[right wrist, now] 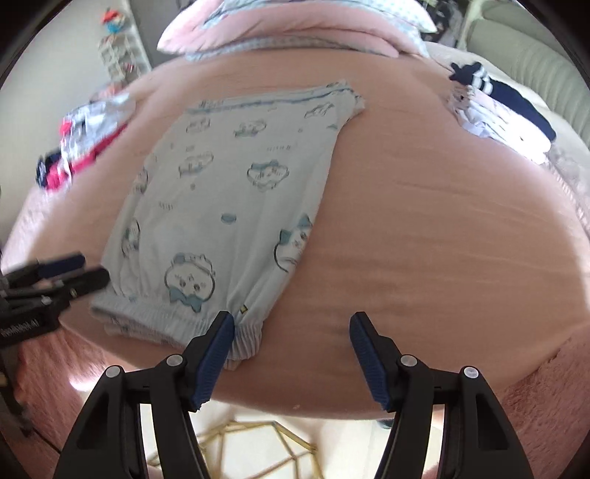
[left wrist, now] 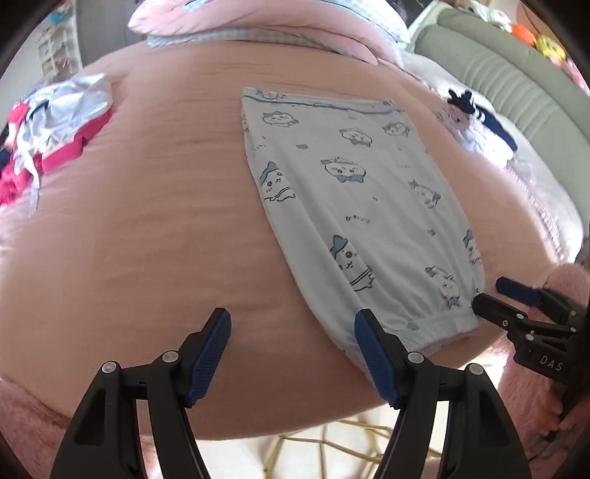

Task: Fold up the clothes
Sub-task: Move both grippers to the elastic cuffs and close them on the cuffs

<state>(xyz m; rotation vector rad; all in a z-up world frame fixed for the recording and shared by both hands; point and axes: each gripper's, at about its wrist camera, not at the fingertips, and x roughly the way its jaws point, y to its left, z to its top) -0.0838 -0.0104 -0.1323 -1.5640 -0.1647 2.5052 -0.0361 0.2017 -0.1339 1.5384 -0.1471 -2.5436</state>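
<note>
The pale blue printed garment [left wrist: 354,206], folded lengthwise, lies flat on the pink bed [left wrist: 155,206], its elastic cuff end at the near edge and its far end pointing toward the pillows [left wrist: 258,22]. I hold my left gripper [left wrist: 293,353] at the near edge with its fingers spread wide; the right-hand finger overlaps the cuff's left corner, the other stands over bare sheet, and nothing is between them. In the left wrist view my right gripper [left wrist: 497,294] enters from the right, its tips just beside the cuff's right corner; whether they touch the cloth I cannot tell. In the right wrist view its fingers [right wrist: 217,353] are likewise spread: the left-hand one crosses the cuff's right corner, the other is over bare sheet. Both grippers point across the bed from its near edge, one at each corner of the cuff. A heap of red, white and navy clothes [left wrist: 51,136] sits near the bed's left edge, well apart from the garment. A folded white and navy stack [right wrist: 501,110] lies toward the far right corner. Below the near edge a gold wire frame [right wrist: 254,442] shows on the floor.
</note>
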